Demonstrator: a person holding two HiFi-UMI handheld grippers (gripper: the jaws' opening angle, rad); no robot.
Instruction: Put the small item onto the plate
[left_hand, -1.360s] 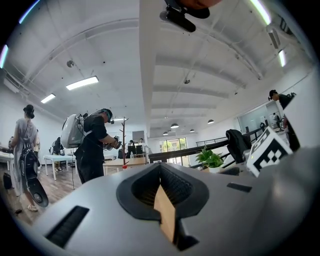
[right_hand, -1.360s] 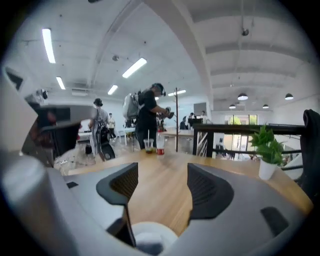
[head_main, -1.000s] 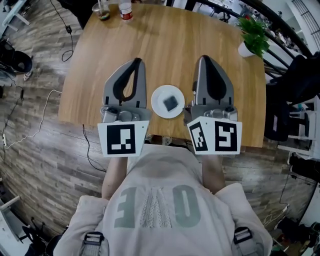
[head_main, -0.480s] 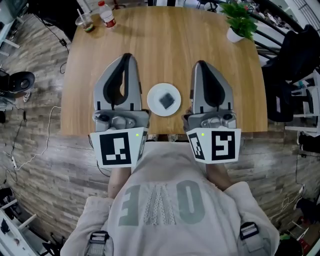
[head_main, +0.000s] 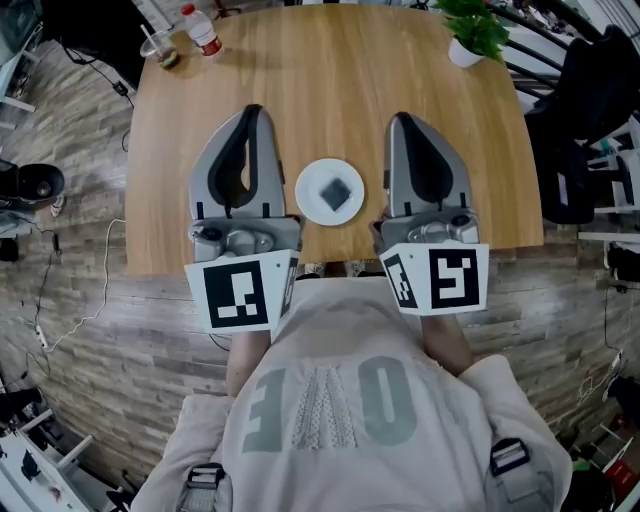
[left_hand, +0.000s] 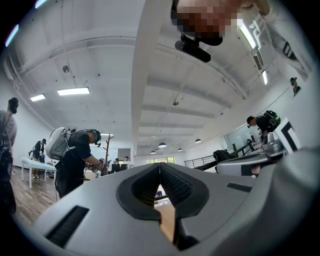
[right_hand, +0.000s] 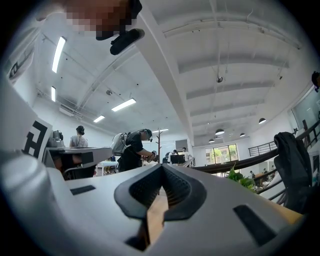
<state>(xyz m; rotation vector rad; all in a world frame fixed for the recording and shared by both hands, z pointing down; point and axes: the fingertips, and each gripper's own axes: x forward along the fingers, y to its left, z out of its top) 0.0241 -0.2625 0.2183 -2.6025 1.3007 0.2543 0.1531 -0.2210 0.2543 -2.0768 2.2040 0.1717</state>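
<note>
Item (head_main: 335, 190) rests on plate (head_main: 308, 202); left gripper (head_main: 250, 110) and right gripper (head_main: 402, 118) closed, empty; a sideways swing could knock plate away

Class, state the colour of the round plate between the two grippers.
The round plate is white; the head view shows it best.

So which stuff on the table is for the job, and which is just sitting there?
For the job:
- white plate
- small dark item, lying on the plate
- left gripper and right gripper, both shut and empty

Just lying about, at the table's far edge:
- bottle
- cup
- potted plant
</note>
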